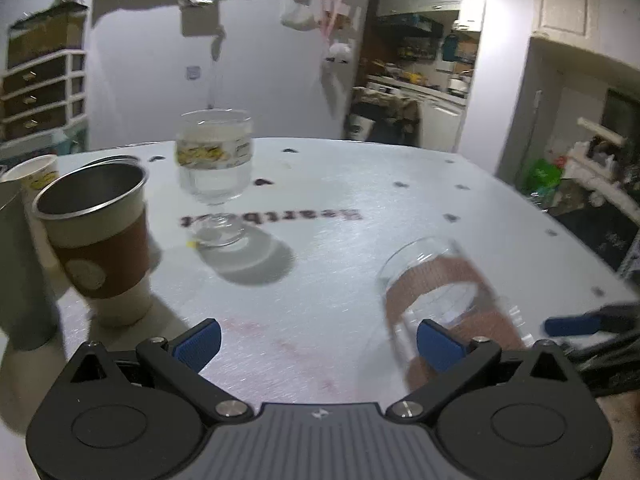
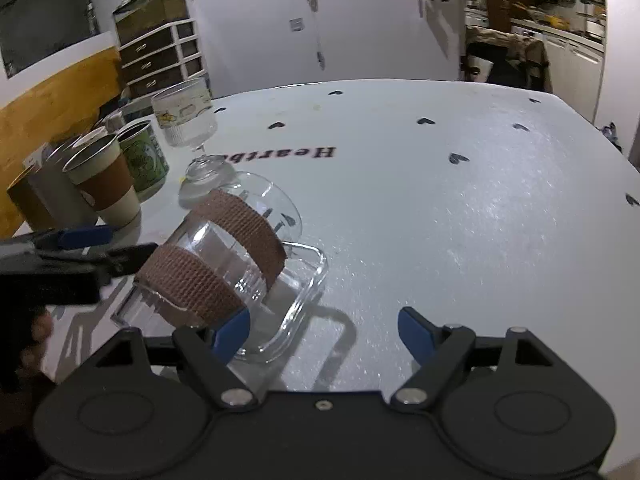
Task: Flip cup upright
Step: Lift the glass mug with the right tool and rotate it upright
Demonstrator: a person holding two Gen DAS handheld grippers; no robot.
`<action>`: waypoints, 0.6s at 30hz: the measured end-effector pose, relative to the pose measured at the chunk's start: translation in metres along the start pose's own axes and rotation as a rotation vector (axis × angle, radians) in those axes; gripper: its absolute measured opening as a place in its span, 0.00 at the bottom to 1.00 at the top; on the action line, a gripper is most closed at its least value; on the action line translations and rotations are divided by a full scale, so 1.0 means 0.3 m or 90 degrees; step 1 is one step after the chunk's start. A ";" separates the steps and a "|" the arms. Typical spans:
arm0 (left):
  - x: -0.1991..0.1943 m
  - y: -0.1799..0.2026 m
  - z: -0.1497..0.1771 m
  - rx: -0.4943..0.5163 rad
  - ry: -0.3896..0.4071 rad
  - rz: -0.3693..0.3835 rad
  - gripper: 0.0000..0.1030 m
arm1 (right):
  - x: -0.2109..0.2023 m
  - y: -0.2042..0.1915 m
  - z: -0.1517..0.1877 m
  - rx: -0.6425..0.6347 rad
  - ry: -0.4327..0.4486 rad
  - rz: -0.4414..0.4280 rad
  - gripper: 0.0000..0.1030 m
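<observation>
Glass mug [image 2: 224, 264] on its side on table [image 2: 440, 220]; both grippers, left [image 1: 318, 346] and right [image 2: 322, 334], released, holding nothing; slick glass could roll into goblet [image 2: 188, 120]

Clear glossy glass cup [image 2: 240, 256] banded with rough brown woven tape, white surface [image 2: 440, 220] with a faintly grainy sheen, brushed metal tumbler [image 1: 94, 240] in a matt brown sleeve, transparent stemmed glass [image 1: 214, 160], matt black plastic claws with blue ribbed pads [image 1: 198, 344]
</observation>
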State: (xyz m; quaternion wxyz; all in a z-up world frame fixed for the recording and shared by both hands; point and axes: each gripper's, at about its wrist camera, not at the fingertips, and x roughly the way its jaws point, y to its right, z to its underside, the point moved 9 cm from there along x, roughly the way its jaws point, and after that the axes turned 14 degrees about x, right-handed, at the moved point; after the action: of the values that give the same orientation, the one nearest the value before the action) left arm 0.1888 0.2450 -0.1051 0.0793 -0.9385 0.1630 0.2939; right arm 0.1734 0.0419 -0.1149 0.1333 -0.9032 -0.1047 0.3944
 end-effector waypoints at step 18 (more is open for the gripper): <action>0.245 0.187 -0.188 -0.009 -0.159 0.133 0.93 | 0.014 0.059 0.042 0.081 0.045 -0.039 0.80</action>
State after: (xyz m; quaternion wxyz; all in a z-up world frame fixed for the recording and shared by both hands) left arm 0.2556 0.1596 -0.1046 0.0611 -0.8732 0.2467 0.4159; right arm 0.1685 0.0284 -0.1317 0.2063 -0.9026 -0.1022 0.3637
